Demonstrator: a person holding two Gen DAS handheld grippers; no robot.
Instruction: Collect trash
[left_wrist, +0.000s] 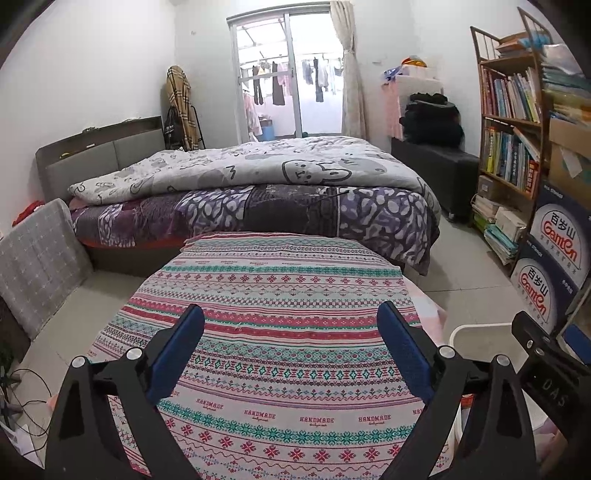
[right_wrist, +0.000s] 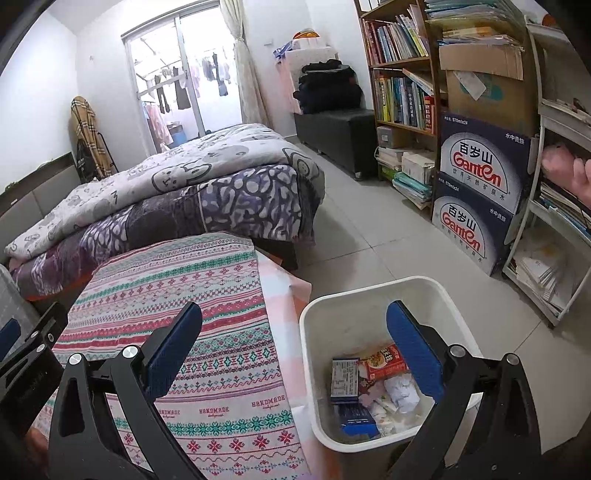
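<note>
A white trash bin (right_wrist: 373, 291) stands on the floor right of the patterned table; its rim also shows in the left wrist view (left_wrist: 480, 328). Inside lie a red snack packet (right_wrist: 380, 363), a blue box (right_wrist: 345, 380) and crumpled white paper (right_wrist: 402, 393). My right gripper (right_wrist: 291, 354) is open and empty, its right finger over the bin, its left finger over the tablecloth (right_wrist: 177, 295). My left gripper (left_wrist: 291, 354) is open and empty above the tablecloth (left_wrist: 280, 295). No trash shows on the cloth.
A bed (left_wrist: 258, 192) with quilts stands beyond the table. A bookshelf (right_wrist: 402, 74) and stacked Ganten water boxes (right_wrist: 480, 184) line the right wall. A black bench (right_wrist: 336, 133) stands farther back. Tiled floor (right_wrist: 388, 236) lies between bed and shelves.
</note>
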